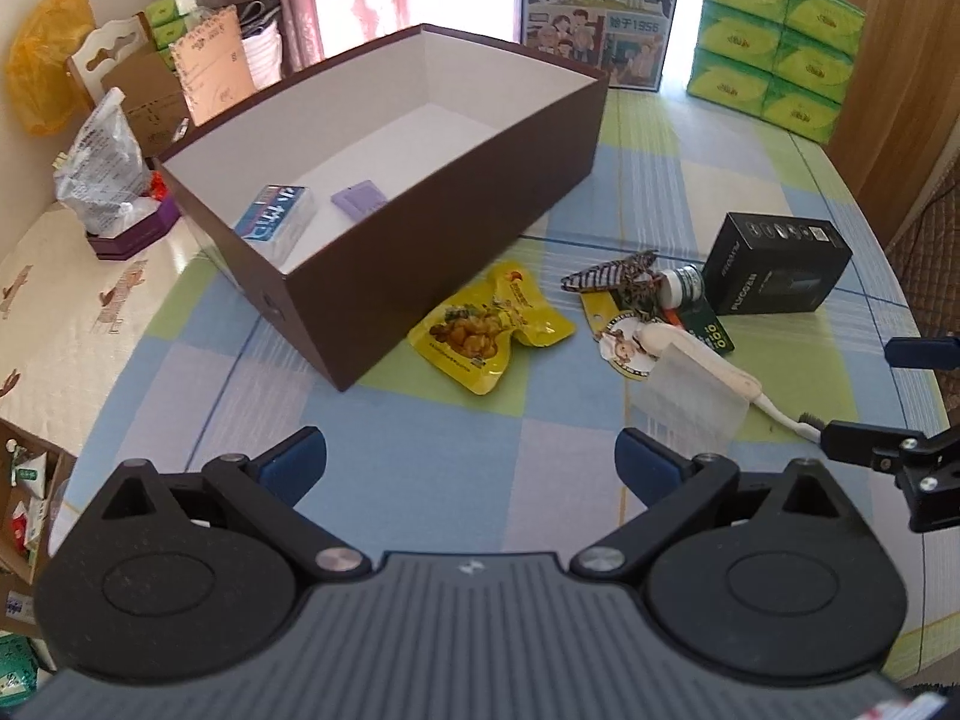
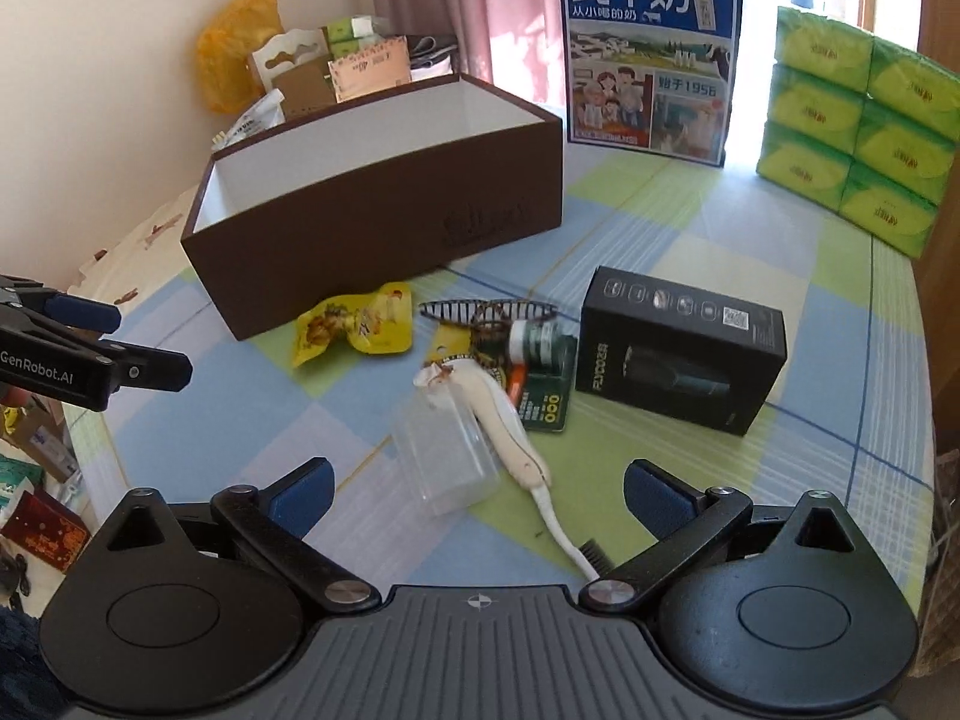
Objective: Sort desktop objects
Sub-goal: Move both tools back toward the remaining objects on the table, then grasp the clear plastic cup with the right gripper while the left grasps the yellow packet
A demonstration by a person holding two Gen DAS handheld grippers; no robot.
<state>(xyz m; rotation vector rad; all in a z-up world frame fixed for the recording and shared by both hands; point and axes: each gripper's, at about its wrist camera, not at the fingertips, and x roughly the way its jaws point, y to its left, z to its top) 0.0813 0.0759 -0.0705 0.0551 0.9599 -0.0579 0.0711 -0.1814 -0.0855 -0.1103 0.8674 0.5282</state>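
A brown box stands on the checked table; inside lie a blue tissue pack and a purple pad. In front of it lie a yellow snack pouch, a striped hair clip, a small bottle, a cream electric toothbrush, a clear plastic case and a black product box. My left gripper is open and empty above the table's near part. My right gripper is open and empty, just short of the clear case.
A milk carton box and stacked green tissue packs stand at the table's far edge. A cluttered side surface with bags and cartons lies left of the brown box. The right gripper's fingers show at the left wrist view's right edge.
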